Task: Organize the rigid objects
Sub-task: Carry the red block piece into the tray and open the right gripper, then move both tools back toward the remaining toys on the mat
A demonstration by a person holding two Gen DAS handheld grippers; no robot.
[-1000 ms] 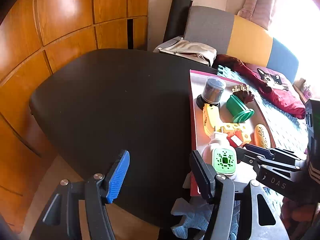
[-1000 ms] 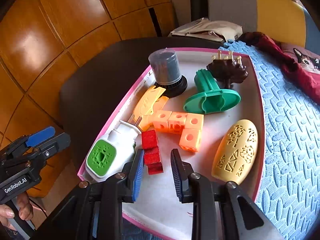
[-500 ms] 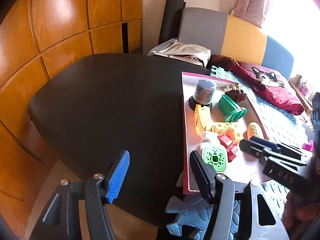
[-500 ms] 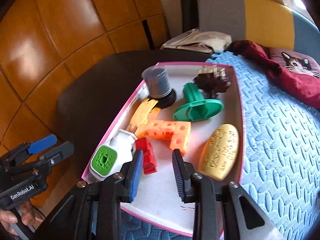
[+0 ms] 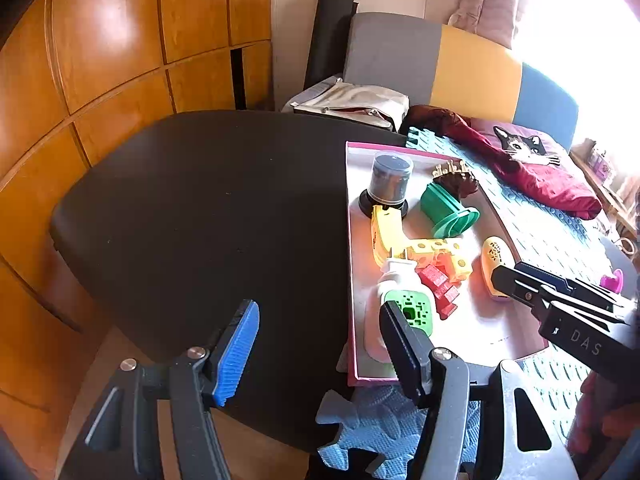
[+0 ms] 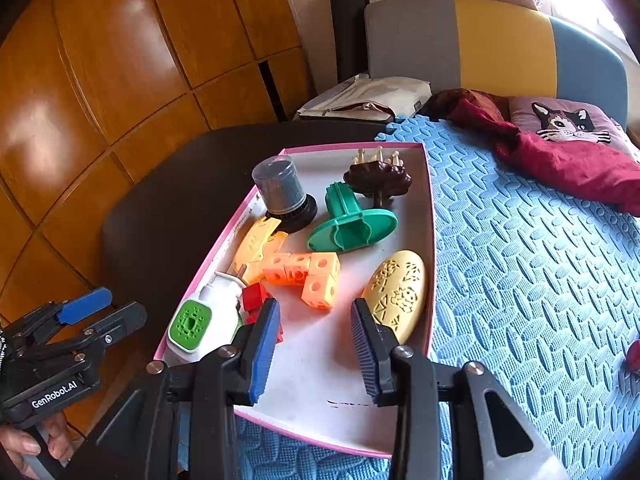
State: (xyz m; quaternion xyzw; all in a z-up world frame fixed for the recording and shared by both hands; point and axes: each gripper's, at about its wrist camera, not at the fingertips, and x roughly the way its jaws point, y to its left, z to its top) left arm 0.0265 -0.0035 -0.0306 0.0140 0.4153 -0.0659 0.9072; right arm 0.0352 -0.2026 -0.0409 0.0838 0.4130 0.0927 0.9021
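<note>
Warm wooden wall panels (image 6: pixel 120 80) are curving behind a dark round surface (image 5: pixel 200 208) where you are holding both grippers over a shallow pink-rimmed white cardboard tray (image 6: pixel 320 360) resting on a blue foam puzzle mat (image 6: pixel 520 260). You are hovering your right gripper (image 6: pixel 314 354) just above the bare near end of the tray, its jaws having just been opening, now standing partly apart with nothing between them. You are keeping your left gripper (image 5: pixel 320 354) roughly half open and empty beside the tray's left rim, over the dark surface.

Rigid objects are lying loose in the tray: a white plug-in unit with a green perforated face (image 6: pixel 204 320), a small red block piece (image 6: pixel 256 300) touching it, an orange chain of hollow cubes (image 6: pixel 308 276), a yellow perforated oval shell (image 6: pixel 398 292), a green flanged spool (image 6: pixel 352 228) and a grey capped cylinder on a black base (image 6: pixel 282 192). The red piece is sitting just ahead of your right gripper's left finger, the yellow shell just ahead of its right one, its long axis running away from you. Your right hand looks the nearer for either pick.
</note>
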